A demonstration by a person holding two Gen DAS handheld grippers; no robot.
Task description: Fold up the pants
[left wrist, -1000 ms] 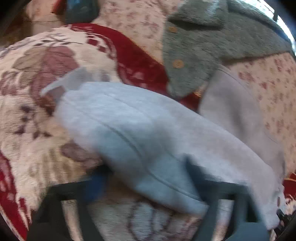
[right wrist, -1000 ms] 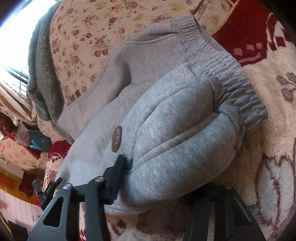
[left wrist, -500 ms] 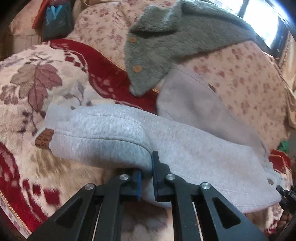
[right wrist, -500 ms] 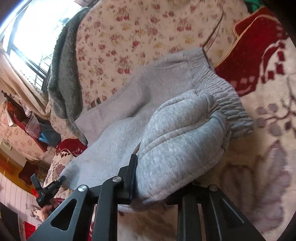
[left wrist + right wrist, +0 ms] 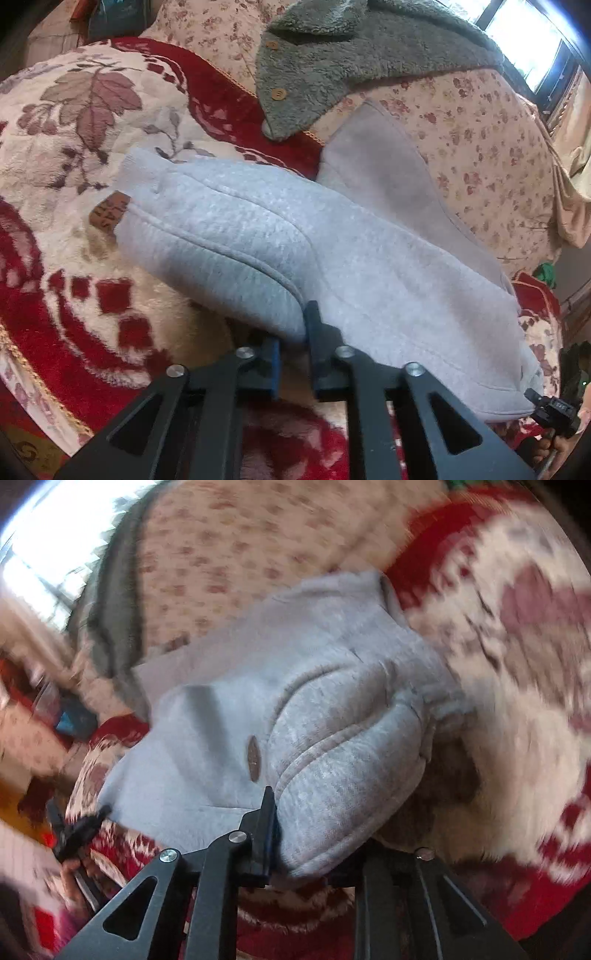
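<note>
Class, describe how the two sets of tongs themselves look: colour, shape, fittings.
Left tongs: black angular arms with triangular cut-outs, silver round screw heads, blue pads inside the fingers. Right tongs: the same black cut-out arms and silver screws. No cables or sleeves show.

Left tool (image 5: 294,347) pinching grey pants (image 5: 258,236), floral blanket (image 5: 74,184) beneath

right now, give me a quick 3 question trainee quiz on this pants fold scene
1. True or false: the left gripper is pinching a folded edge of the grey pants.
2. Multiple choice: the green fleece garment lies A) on the floral cushion, B) under the pants, C) in the right gripper.
3. Fill in: the brown patch sits on the ______.

Key:
1. true
2. A
3. pants
</note>
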